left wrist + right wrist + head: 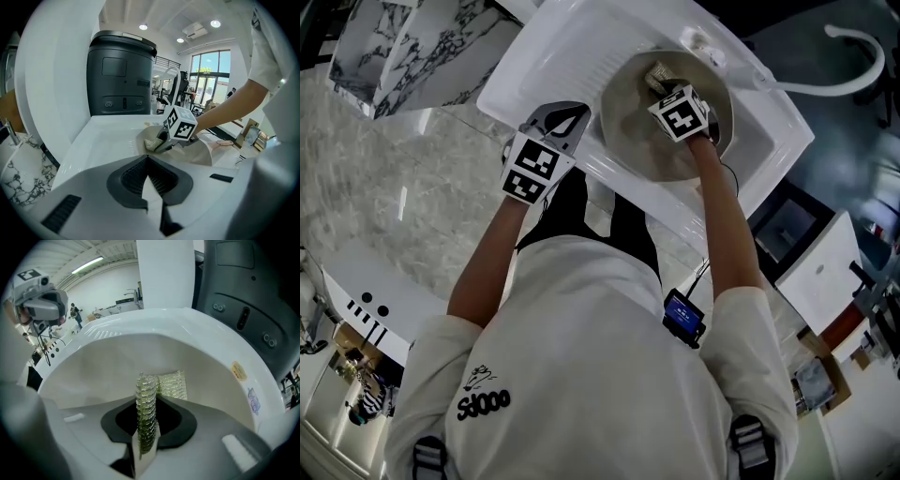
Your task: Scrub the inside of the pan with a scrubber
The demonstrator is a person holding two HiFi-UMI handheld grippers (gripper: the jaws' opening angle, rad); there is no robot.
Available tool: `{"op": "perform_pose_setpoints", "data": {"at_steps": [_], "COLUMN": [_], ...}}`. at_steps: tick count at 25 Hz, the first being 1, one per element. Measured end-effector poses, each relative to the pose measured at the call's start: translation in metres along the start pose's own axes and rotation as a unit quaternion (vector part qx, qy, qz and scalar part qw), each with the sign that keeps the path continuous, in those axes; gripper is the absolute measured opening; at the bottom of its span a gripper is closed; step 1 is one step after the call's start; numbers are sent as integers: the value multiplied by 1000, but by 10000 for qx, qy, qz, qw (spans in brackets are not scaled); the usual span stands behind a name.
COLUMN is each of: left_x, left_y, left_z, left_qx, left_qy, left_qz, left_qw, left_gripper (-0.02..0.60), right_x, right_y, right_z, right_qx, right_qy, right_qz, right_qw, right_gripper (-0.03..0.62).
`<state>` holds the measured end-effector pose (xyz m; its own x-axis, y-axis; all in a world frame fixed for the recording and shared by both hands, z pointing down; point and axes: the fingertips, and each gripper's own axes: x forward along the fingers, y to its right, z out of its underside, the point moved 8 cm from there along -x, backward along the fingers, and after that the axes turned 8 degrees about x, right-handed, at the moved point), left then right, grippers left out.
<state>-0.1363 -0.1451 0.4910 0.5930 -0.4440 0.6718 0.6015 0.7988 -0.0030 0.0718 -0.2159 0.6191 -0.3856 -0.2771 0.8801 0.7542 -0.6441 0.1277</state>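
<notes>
— While the black-and-white marker cube (680, 111) sits over it in the head view, how much of the pale gold woven-mesh scrubber (654, 71) shows?

— Only a scrap there. The right gripper view gives it best: the glittery mesh (171, 385) is folded. One edge is pinched upright between the dark ribbed pads of the right hand-held gripper (146, 401). The flat part spreads beyond the tips, seemingly against the pan's far inner wall.

— And the pan?

— A round, pale grey pan (633, 127) with a dull, smooth inside, lying in the basin of a glossy white moulded sink (534, 66). The forearm (727, 206) and the cube cover its near right side. In the right gripper view its edge and the sink's rim are hard to tell apart.

— The other hand?

— The left hand-held gripper (567, 120) sits over the sink's ridged drainboard, just left of the pan. Whether it touches the pan's rim I cannot tell. Its own view shows the black ribbed pads (136, 176) brought together at the tips, with nothing between them.

— Behind the sink?

— A dark grey, boxy plastic bin with a rounded lid (122, 75), its base cut off by the sink.
</notes>
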Motion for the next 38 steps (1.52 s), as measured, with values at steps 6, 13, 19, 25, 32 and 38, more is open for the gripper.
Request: {"op": "perform_pose_setpoints", "data": {"at_steps": [6, 13, 19, 25, 32, 38], "left_x": [-5, -6, -3, -2, 0, -1], "left_y": [-11, -11, -9, -10, -9, -10], "left_z": [2, 3, 1, 1, -2, 1], "left_qx": [-15, -32, -22, -28, -30, -46], "left_qy": [-32, -34, -5, 8, 28, 16], "left_qz": [-138, -109, -64, -52, -31, -29], "left_qw": [9999, 9999, 10000, 10000, 10000, 10000], "left_gripper": [5, 6, 5, 5, 6, 5], "right_x": [4, 8, 4, -11, -29, -34], "right_y": [-21, -61, -88, -105, -83, -40], "right_z": [-6, -1, 18, 47, 91, 101], "right_qx": [-396, -1266, -1966, -2522, -2705, -2482], "right_qy": [93, -166, -768, -1701, -2589, -2573], "right_qz": [-236, -771, -1255, -1710, -1839, -1119], "right_qw": [9989, 9888, 9694, 9371, 9089, 9272], "right_gripper": [75, 80, 80, 80, 78, 77]}}
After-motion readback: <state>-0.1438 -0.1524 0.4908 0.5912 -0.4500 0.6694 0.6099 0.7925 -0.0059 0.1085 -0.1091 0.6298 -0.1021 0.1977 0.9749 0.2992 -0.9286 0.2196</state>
